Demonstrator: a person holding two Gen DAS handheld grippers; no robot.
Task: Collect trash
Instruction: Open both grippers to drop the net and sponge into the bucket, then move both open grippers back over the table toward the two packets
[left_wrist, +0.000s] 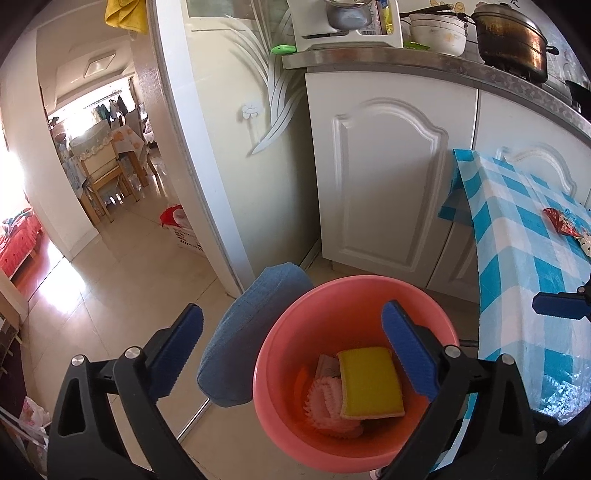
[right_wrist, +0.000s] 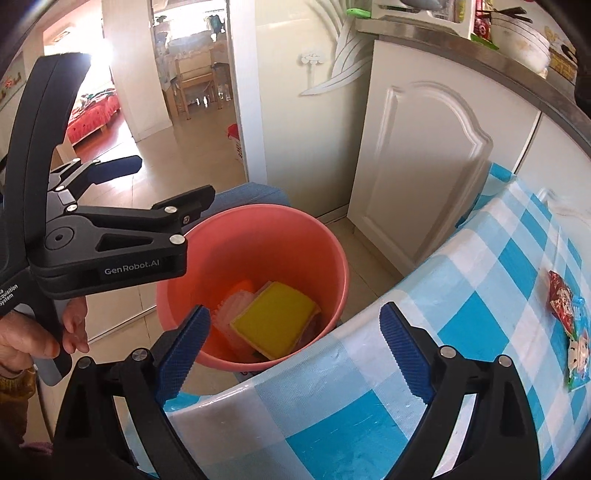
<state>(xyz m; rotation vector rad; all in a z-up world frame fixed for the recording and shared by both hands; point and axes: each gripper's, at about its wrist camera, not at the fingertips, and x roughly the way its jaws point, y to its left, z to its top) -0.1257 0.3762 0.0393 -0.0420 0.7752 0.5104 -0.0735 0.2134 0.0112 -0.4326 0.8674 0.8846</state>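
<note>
Left gripper (left_wrist: 291, 354) hung above the pink plastic bucket (left_wrist: 295, 332), its ribbed blue pads spread wide with nothing between them. Inside lay a yellow sponge (left_wrist: 371, 382), a frilly pink scrubber (left_wrist: 328, 402) and some paper, so part of the collecting looked done. One crinkled red snack wrapper (left_wrist: 563, 221) remained on the glossy blue-and-white checked tablecloth (left_wrist: 517, 229).

From the right wrist, the right gripper (right_wrist: 295, 347) was also parted and empty, poised over the table's rounded edge beside the bucket (right_wrist: 332, 251). The flat, shiny wrapper (right_wrist: 565, 328) lay well to its right, apparently the last piece left.
</note>
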